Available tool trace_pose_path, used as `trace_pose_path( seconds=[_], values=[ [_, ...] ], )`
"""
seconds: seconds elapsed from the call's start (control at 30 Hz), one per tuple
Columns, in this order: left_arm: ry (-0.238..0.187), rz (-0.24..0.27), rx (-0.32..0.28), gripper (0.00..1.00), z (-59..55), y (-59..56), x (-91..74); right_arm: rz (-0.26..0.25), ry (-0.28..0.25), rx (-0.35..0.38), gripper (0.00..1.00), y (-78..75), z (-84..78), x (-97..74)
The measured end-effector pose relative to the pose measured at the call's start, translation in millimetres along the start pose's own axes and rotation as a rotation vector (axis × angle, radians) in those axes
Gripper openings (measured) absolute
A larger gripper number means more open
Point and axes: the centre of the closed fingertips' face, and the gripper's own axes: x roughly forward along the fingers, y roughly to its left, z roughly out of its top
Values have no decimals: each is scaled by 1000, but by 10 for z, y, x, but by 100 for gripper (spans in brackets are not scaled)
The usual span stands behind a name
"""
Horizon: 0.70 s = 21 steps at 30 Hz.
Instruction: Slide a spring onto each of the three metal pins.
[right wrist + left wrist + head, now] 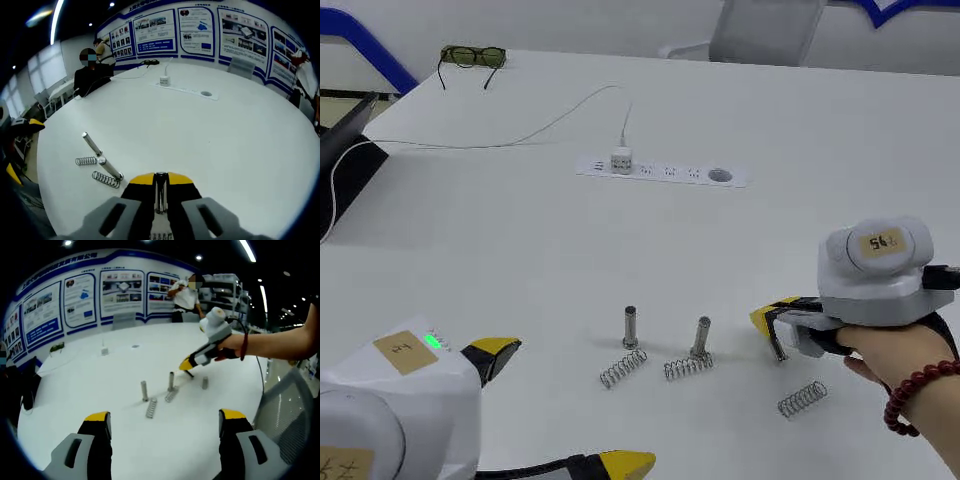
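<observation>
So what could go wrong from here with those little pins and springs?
The right tongs pinch the third pin; it might slip, or tip over when set down. The two standing pins are slim and close together, so a nudge could topple them. The springs lie loose on the smooth table and may roll or flick away when the open left tongs grab one.

Right hand-held gripper (772, 322), lower right of the frame: pale grey housing, rounded white top, handwritten label (882, 241) in tan, black jaws tipped yellow.
Hand (892, 352): wears a dark red bead bracelet (918, 392) at the wrist.
Left hand-held gripper (565, 405), lower left: matching white-grey shell, tan tag (404, 352), green light (432, 342), yellow-tipped black jaws.
</observation>
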Motion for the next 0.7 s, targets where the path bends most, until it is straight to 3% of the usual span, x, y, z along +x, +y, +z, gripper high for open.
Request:
trace_pose_path(
  seconds=[0.7],
  values=[
    [-4, 2, 29, 90, 0, -44, -73, -41, 8, -60, 8, 23, -50, -262]
  ],
)
